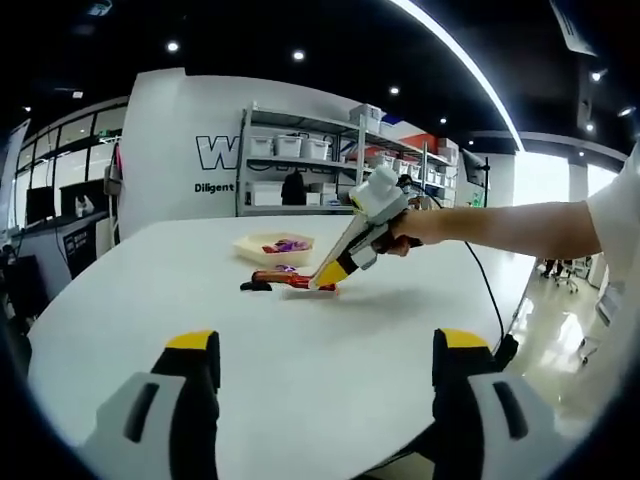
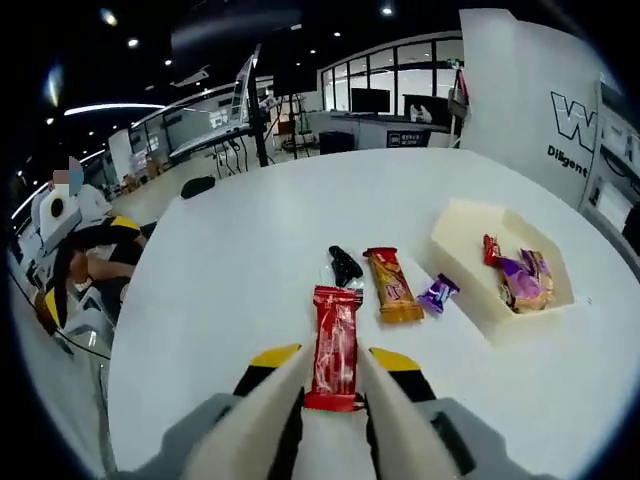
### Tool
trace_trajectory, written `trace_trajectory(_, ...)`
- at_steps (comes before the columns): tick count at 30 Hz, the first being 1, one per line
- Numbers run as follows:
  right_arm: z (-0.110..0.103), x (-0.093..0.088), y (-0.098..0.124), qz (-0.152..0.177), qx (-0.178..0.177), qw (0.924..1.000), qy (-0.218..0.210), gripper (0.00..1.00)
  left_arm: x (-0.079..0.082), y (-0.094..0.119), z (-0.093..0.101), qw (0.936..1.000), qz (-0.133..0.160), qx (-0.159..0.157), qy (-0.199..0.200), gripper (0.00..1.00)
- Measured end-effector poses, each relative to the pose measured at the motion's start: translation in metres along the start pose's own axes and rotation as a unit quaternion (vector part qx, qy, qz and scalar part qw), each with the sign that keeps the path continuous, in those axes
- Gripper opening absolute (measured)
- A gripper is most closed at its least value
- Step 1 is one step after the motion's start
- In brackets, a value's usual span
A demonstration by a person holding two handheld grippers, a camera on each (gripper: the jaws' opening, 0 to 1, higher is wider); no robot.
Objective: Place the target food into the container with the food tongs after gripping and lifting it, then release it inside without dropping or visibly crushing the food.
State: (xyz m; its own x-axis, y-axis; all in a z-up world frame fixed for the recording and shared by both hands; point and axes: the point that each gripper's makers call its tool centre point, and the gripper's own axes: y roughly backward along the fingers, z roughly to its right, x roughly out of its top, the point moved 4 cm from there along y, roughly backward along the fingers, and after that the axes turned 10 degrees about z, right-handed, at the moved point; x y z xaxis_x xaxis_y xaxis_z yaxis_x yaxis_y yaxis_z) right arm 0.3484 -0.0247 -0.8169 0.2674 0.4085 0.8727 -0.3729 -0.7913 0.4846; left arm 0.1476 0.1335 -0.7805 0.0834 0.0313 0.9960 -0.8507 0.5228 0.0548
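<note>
Between my right gripper (image 2: pixel 335 385) jaws, clamped: one red glossy snack bar (image 2: pixel 335 347), flat on the table (image 2: pixel 240 260). One orange bar (image 2: pixel 392 284), one purple candy (image 2: pixel 437 293), one tray (image 2: pixel 470 262). Left gripper (image 1: pixel 325 375) jaws apart.

Left gripper (image 1: pixel 325 385) jaws wide apart; right gripper (image 2: pixel 335 385), on an outstretched arm (image 1: pixel 510 226), jaws narrowly parted.

Snack bars (image 2: pixel 392 285) lie left of the container (image 2: pixel 470 262) on the table (image 2: pixel 230 280)
</note>
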Motion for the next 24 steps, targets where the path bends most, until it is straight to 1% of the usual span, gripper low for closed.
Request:
trace_trajectory(3,0.003,0.004,0.007,0.005,-0.005,0.9999,-0.007,0.16,-0.001,-0.002,0.004,1.0000,-0.001,-0.005,0.000,0.87)
trace_trajectory(6,0.005,0.005,0.012,0.006,-0.014,0.9999,0.000,0.16,-0.001,-0.004,0.007,1.0000,-0.002,-0.009,0.001,0.87)
trace_trajectory(8,0.009,0.009,0.018,0.012,-0.020,0.9997,-0.006,0.16,-0.001,-0.005,0.008,0.9999,-0.001,-0.012,0.000,0.87)
trace_trajectory(14,0.019,0.025,0.032,0.025,-0.037,0.9990,-0.002,0.16,0.001,-0.005,0.009,0.9999,0.002,-0.014,0.001,0.87)
trace_trajectory(20,0.025,0.037,0.037,0.034,-0.048,0.9982,-0.003,0.16,0.002,-0.007,0.010,0.9999,0.003,-0.016,0.001,0.86)
trace_trajectory(24,0.030,0.040,0.036,0.037,-0.054,0.9979,-0.004,0.16,0.001,-0.008,0.010,0.9998,0.001,-0.020,0.001,0.86)
